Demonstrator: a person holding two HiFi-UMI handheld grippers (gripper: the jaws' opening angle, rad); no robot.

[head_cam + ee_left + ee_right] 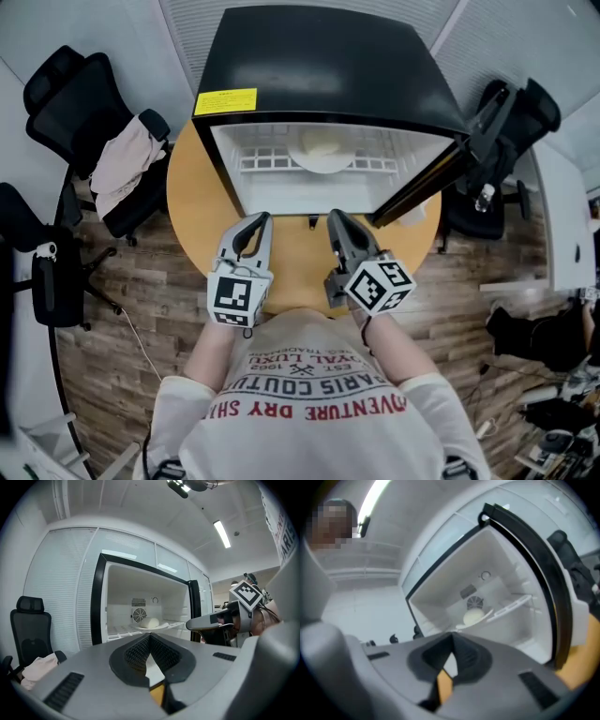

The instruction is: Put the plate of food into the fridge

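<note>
The mini fridge [319,56] stands open on the round wooden table [197,211], just ahead of both grippers. Its door [436,173] is swung out ahead and to the right of the right gripper [334,217], with its lower edge close beside that gripper's tips. The black frame of the opening runs down ahead and to the left of the left gripper [264,219]. Between that frame and the door the mouth of the fridge lies unobstructed straight ahead of both tools. A bare strip of tabletop separates the gripper tips from the fridge's front lip.

The left gripper's jaws are pressed together with nothing between them, and so are the right gripper's. The two are held side by side, close but apart, both pointing into the opening.

The plate [322,161] lies inside the fridge on the white wire shelf [262,161], ahead of both grippers and roughly centred between them, well clear of either tip. A pale rounded piece of food [319,143] sits on it. An office chair [70,103] draped with a light cloth [127,161] stands off to the left of the left gripper, beyond the table's edge.
</note>
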